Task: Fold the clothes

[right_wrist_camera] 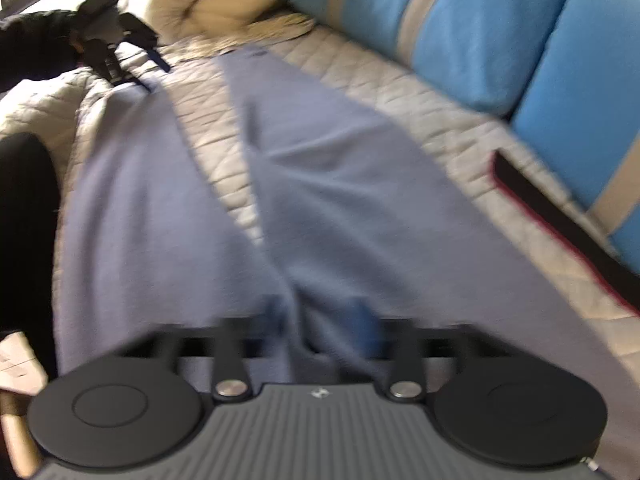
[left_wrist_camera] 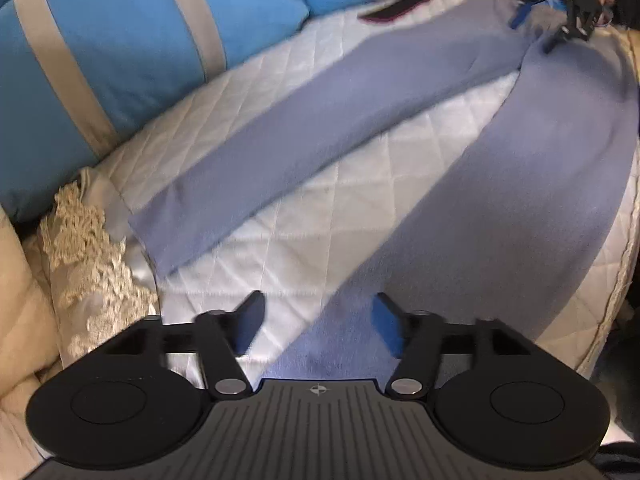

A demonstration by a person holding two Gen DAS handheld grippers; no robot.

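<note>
1. One garment: blue-grey trousers (left_wrist_camera: 320,128) lie spread flat on the white quilted cover (left_wrist_camera: 304,216) of a sofa, their two legs fanned apart in a V with a wedge of quilt showing between them.
2. Two grippers, one in each of your hands. Your left gripper (left_wrist_camera: 318,326) hangs over the hem end of the nearer leg, its fingers standing apart with only cloth and quilt below them, nothing pinched. Your right gripper (right_wrist_camera: 304,332) is over the waist end where the legs join; the view is blurred, but its fingers look spread wide and grip nothing that you can make out.
3. Three blue cushions (left_wrist_camera: 132,64) with beige stripes line the sofa back, just behind the far leg.
4. One dark strip of fabric with a red edge (right_wrist_camera: 560,216) lies on the quilt between the trousers and the cushions.
5. One lace-trimmed cloth (left_wrist_camera: 88,256) is bunched at the sofa's end, just beside the far leg's hem.
6. One dark sleeve (right_wrist_camera: 36,48) shows behind your left gripper in the right wrist view.
</note>
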